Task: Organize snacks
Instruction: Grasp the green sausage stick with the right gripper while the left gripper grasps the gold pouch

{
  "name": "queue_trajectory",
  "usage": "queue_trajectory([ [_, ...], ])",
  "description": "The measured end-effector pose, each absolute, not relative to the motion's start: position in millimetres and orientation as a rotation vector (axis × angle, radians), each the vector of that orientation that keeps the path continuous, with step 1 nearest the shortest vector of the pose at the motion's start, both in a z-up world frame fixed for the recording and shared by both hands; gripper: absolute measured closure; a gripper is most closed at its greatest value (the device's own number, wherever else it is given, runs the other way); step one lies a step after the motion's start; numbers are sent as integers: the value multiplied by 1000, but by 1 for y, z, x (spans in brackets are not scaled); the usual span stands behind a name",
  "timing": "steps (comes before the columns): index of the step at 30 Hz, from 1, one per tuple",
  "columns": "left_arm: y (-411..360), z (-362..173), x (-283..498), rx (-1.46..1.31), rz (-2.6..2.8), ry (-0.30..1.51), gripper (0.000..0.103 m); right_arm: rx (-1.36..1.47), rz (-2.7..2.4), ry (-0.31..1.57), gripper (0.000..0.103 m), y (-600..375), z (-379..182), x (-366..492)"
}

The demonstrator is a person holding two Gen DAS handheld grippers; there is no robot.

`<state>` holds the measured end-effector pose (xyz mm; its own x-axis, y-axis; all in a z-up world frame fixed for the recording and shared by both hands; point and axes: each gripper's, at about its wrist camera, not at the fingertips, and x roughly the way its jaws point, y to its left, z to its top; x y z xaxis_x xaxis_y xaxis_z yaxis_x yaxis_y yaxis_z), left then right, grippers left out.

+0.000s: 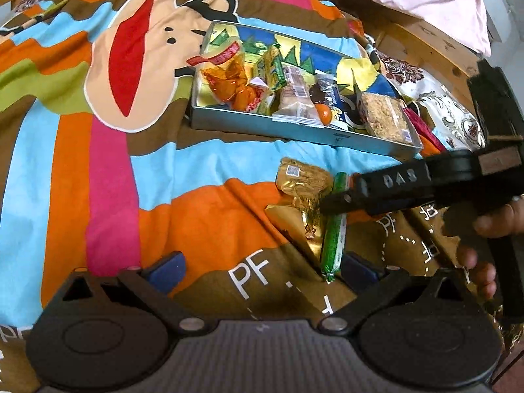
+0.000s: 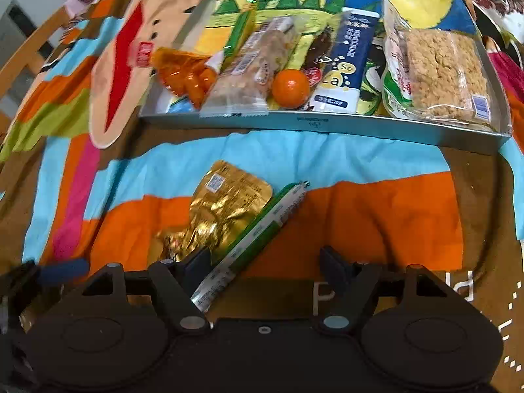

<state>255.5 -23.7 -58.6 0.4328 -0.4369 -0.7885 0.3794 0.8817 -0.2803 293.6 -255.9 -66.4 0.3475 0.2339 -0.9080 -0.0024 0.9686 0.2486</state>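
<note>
From the left wrist, the left gripper [image 1: 262, 270] gapes wide and empty over the bedspread [image 1: 82, 163]; the right gripper [image 1: 330, 204] crosses above the gold packet [image 1: 303, 185] and green stick [image 1: 334, 239]. From the right wrist, its fingers [image 2: 330, 263] spread wide, perhaps touching the stick, before the snack-filled tray [image 2: 327, 124].

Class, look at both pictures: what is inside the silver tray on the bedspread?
Inside the tray: an orange candy bag, a wrapped pastry bar, a small orange, a blue packet and a crispy rice cake. Its colourful liner shows behind; anything beneath these packets is covered.
</note>
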Motion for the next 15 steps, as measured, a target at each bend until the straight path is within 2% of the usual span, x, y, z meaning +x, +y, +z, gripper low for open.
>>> queue_trajectory([
  [10, -28, -57, 253, 8, -510, 960, 0, 240, 94, 1158, 19, -246, -77, 294],
  [15, -30, -58, 252, 63, -495, 942, 0, -6, 142, 1155, 27, -220, -77, 288],
])
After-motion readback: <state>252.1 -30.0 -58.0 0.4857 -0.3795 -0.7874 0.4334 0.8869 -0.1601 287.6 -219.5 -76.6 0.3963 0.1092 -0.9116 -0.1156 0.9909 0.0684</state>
